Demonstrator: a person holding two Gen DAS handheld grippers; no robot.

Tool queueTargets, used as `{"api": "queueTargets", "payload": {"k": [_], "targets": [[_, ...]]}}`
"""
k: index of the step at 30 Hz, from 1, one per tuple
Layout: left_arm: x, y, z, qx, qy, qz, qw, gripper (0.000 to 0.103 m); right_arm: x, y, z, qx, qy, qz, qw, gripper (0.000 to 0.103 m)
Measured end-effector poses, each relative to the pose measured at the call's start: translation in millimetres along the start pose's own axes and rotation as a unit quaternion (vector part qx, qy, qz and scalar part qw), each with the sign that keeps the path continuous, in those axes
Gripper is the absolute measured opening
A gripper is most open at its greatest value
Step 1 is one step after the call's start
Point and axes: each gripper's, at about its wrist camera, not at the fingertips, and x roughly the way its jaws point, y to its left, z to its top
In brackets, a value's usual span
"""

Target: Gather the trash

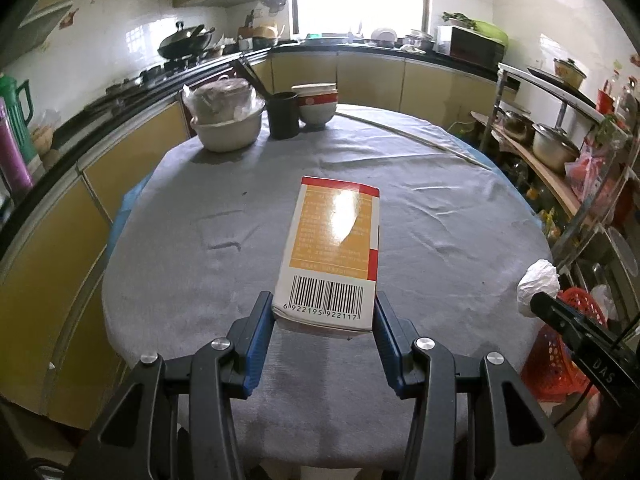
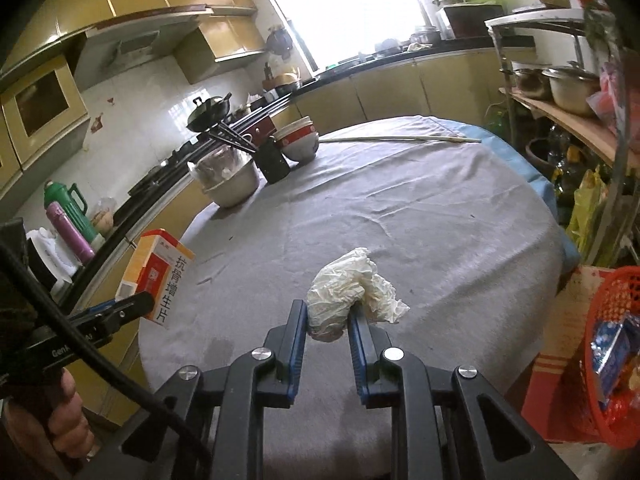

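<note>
Both pieces of trash are lifted off the table; the left gripper clamps the medicine box; the right gripper pinches the crumpled tissue; next, I judge, carry both over the red basket and release.

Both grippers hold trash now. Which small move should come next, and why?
Probably carry both toward the red plastic basket at the table's right side. The left gripper clamps the orange-and-white cardboard box, the right gripper pinches the crumpled white tissue, both lifted off the grey tablecloth.
</note>
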Motion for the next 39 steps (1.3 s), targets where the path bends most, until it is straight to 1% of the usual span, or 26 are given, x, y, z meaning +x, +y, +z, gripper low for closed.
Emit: {"api": "queueTargets", "payload": {"k": [6, 16, 28, 31, 32, 35, 37, 39], "targets": [[-8.7, -19.1, 0.7, 0.022, -0.009, 0.001, 0.9997, 0.050, -9.2, -18.4, -1.3, 0.023, -0.010, 0.000, 1.000, 0.023], [-11.0, -40.5, -2.3, 0.052, -0.016, 0.001, 0.9985, 0.050, -18.6, -27.8, 0.6, 0.031, -0.019, 0.000, 0.999, 0.023], [-10.5, -40.6, -6.4, 0.057, -0.021, -0.009, 0.9981, 0.049, -16.5, -19.5, 0.5, 0.020, -0.016, 0.003, 1.000, 0.023], [5.5, -29.0, -8.2, 0.036, -0.002, -0.019, 0.9992, 0.049, -13.1, -18.0, -2.1, 0.018, -0.010, 0.004, 1.000, 0.023], [11.5, -23.2, -9.1, 0.025, 0.000, -0.025, 0.9994, 0.049, -12.1, -16.8, -2.8, 0.018, -0.008, 0.004, 1.000, 0.023], [28.1, -4.4, -14.1, -0.001, 0.005, -0.019, 0.9998, 0.049, -10.2, -17.9, -5.1, 0.020, -0.004, 0.003, 1.000, 0.023], [34.2, 8.9, -17.1, -0.021, 0.006, -0.026, 0.9994, 0.049, -11.4, -19.5, -6.1, 0.024, -0.004, 0.004, 1.000, 0.022], [36.7, 20.0, -18.6, -0.033, 0.005, -0.023, 0.9992, 0.049, -12.8, -20.6, -6.7, 0.024, -0.006, 0.002, 1.000, 0.022]]}}
